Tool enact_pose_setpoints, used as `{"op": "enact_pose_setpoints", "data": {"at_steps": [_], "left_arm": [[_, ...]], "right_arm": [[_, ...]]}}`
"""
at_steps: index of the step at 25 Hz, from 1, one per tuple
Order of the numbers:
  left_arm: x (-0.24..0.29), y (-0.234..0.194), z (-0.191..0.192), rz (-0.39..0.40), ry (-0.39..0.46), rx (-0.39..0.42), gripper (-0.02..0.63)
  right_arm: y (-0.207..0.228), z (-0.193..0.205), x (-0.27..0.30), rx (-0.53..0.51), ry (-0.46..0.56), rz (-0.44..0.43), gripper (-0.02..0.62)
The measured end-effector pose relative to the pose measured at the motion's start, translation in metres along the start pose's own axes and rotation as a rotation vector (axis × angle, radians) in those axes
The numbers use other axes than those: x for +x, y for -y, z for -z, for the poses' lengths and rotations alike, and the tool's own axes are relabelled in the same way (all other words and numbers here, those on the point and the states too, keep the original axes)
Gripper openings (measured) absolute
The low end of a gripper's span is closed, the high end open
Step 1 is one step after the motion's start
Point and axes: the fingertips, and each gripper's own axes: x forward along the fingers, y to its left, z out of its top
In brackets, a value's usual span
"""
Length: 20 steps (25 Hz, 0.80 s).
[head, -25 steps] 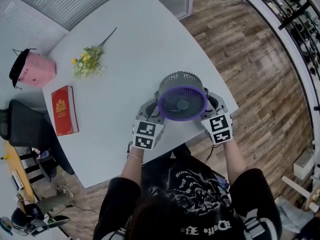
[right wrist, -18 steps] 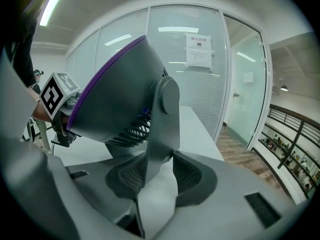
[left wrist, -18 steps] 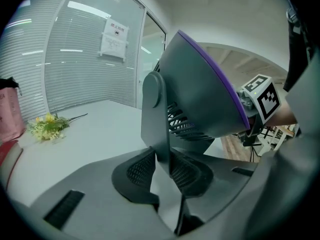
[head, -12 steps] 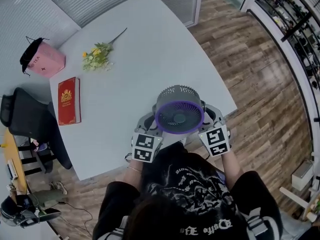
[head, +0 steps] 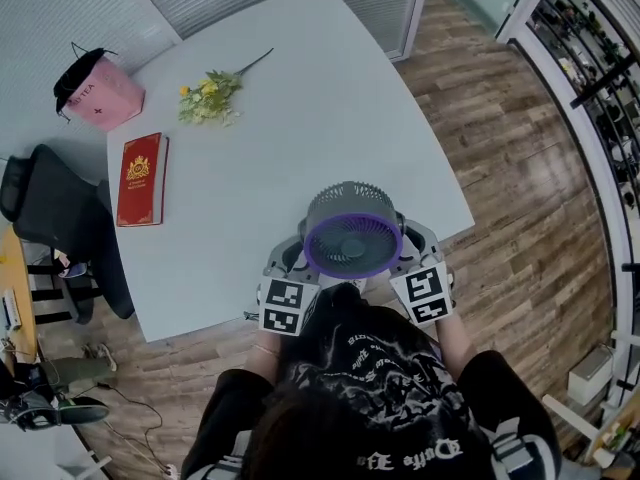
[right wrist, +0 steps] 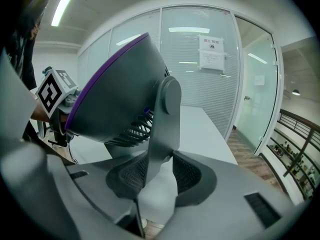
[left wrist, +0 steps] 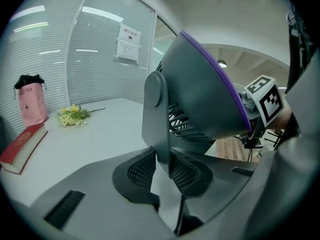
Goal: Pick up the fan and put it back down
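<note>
Both sets of my fingers are clamped on the grey plastic fan with the purple front ring (head: 352,243). The left gripper (left wrist: 161,166) pinches one upright side arm (left wrist: 157,109) of its stand, and the right gripper (right wrist: 159,176) pinches the other arm (right wrist: 165,124). The fan hangs in the air, off the white table (head: 300,118), above its near edge and close to my chest. Those arms are narrow and smooth, so I judge that uneven pressure could let one slide through the pads and tip the fan. The head looks pivoted on them and may swing. Lowered here, its foot could miss the edge and drop to the wooden floor (head: 500,168).
</note>
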Motion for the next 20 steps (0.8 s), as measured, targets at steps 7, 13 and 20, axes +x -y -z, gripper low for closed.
{"op": "enact_pose_setpoints", "data": {"at_steps": [7,13,20], "left_arm": [[-0.013,-0.005,0.016,-0.066,-0.007,-0.051,0.078],[-0.027,-0.024,0.022,-0.125,-0.002,-0.103,0.077],[-0.047,-0.051,0.034,-0.208,0.008,-0.142,0.077]], "right_arm": [[-0.015,-0.001,0.002,-0.016,0.001,-0.061,0.141],[-0.033,-0.012,0.022,-0.058,0.001,-0.122,0.139],[-0.059,-0.029,0.041,-0.108,0.009,-0.193,0.138]]}}
